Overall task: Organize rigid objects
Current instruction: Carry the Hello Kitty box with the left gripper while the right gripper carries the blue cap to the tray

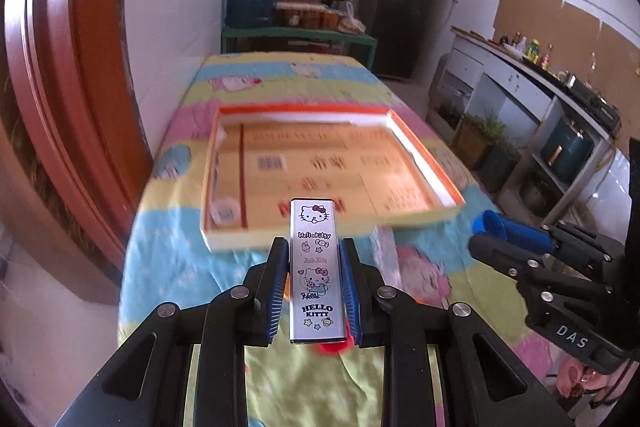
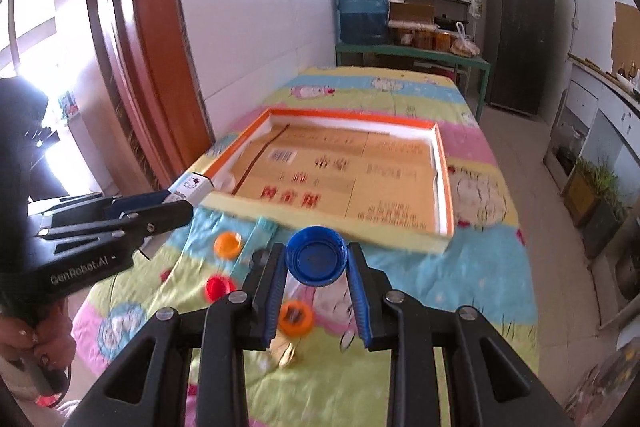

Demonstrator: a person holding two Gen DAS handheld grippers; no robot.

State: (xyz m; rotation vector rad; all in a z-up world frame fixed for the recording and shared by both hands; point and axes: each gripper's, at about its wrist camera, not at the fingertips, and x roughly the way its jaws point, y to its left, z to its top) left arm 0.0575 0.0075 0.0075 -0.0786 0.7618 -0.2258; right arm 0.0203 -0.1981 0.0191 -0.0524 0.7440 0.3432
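Observation:
My left gripper (image 1: 314, 245) is shut on a narrow silver Hello Kitty case (image 1: 316, 267), held lengthwise above the table's near end. In the right wrist view that left gripper (image 2: 182, 203) comes in from the left, with the case (image 2: 196, 187) at the near left corner of the box. My right gripper (image 2: 316, 251) is shut on a blue bottle cap (image 2: 316, 259) with its hollow side facing the camera. The left wrist view shows the right gripper (image 1: 480, 233) with the blue cap (image 1: 494, 225) at the right. A shallow cardboard box with an orange rim (image 2: 444, 179) (image 1: 424, 155) lies ahead of both.
Loose on the cartoon cloth (image 2: 480, 267) are an orange cap (image 2: 228, 244), a red cap (image 2: 218, 287), another orange cap (image 2: 295, 315) and a golden object (image 2: 286, 351). A white wall and a red-brown door frame (image 2: 140, 67) run along the left. A hand (image 2: 24, 343) grips the left handle.

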